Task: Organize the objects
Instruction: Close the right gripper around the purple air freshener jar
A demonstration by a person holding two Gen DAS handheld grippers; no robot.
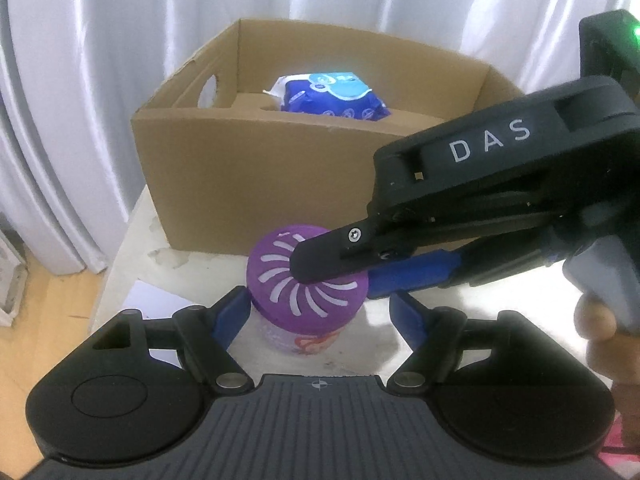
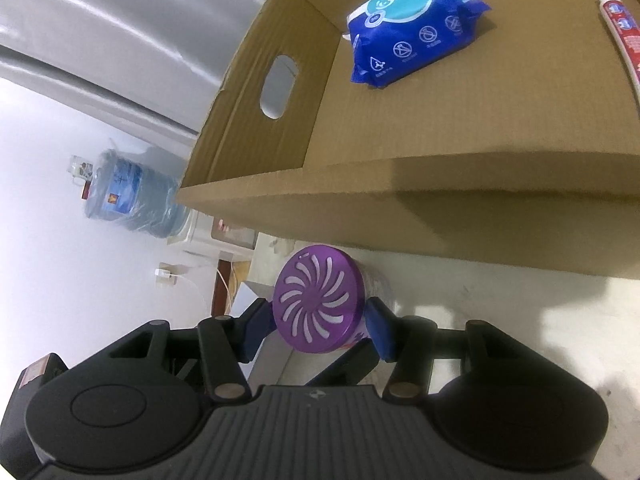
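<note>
Progress check: the cardboard box (image 1: 256, 168) already holds the blue wipes pack (image 2: 412, 28), lying flat on its floor, and a toothpaste tube (image 2: 620, 40) near the far right side. The purple-lidded air freshener jar (image 2: 320, 304) is not yet in; it stands upright on the white tabletop (image 2: 500, 320), just in front of the box's near wall. So I judge the job partly done, this jar at least left to go in. My right gripper (image 2: 320, 326) is at a middling opening, its blue pads (image 2: 378, 330) closed against both sides of the purple lid, so I read that as a grip on the jar. My left gripper (image 1: 320, 314) stands wider: the left pad (image 1: 234, 312) is against the jar's side, the right pad (image 1: 408, 318) clearly apart from it, so no grip there. Whether the jar's base has left the tabletop I cannot tell.
</note>
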